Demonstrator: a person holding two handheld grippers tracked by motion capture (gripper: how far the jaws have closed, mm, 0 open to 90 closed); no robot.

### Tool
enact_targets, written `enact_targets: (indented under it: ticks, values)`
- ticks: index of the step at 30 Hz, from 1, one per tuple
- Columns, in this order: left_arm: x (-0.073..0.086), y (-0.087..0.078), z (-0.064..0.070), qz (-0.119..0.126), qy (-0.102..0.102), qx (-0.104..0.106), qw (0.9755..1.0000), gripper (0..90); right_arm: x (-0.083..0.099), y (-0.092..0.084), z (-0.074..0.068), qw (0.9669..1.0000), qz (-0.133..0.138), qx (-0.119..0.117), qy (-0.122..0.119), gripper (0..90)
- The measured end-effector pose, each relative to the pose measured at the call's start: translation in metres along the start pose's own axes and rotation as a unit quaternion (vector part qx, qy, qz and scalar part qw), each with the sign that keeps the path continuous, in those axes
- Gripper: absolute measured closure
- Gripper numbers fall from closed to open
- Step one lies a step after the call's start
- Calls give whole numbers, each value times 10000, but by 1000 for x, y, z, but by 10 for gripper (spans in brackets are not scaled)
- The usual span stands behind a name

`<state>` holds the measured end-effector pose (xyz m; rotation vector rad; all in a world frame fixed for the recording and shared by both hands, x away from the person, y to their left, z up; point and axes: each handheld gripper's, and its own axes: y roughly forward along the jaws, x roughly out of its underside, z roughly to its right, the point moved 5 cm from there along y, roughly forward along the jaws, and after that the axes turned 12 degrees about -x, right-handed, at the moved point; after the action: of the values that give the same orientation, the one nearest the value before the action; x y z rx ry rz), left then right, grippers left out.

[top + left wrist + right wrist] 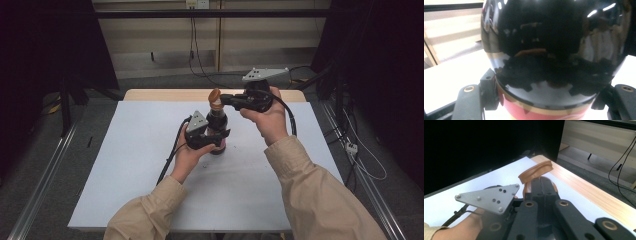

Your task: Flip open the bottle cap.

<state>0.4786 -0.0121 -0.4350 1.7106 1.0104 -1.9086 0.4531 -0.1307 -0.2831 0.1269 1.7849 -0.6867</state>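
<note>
A dark glass bottle stands upright on the white table cover, a little beyond the middle of it and near the wooden far edge of the table. The left gripper comes at the bottle from the left at the height of its belly, and its jaws are closed on the glass, one on each side, just above the red and gold label that wraps the lower part. In the left gripper view the black, shiny body of the bottle sits right between the two jaws, and the pads press against its sides. The left hand grips the tool from below, a beige sleeve behind it. The right gripper reaches in level from the right at the very top of the bottle. Its jaws are drawn close together and clamp the brown cap, which sits at the bottle's mouth and looks tilted; whether it is still seated on the neck I cannot tell. In the right gripper view the brown cap juts out past the tips of the closed jaws, with the grey plate of the left gripper just below and to the left. The right hand holds its tool above the table.
</note>
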Motion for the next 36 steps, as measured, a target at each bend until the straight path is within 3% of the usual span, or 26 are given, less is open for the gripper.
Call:
enact_targets:
  ticks: [13, 21, 36]
  values:
    - [0, 0, 0, 0, 44, -9, 10000, 301, -2, 0, -2, 10000, 16, 5, -28, 900]
    - [0, 0, 1, 39, -60, -4, 10000, 301, -3, 2, -3, 10000, 11, -4, -96, 900]
    - [1, 0, 1, 50, -73, 49, 9999, 299, -4, 3, -1, 10000, 37, 17, -79, 900]
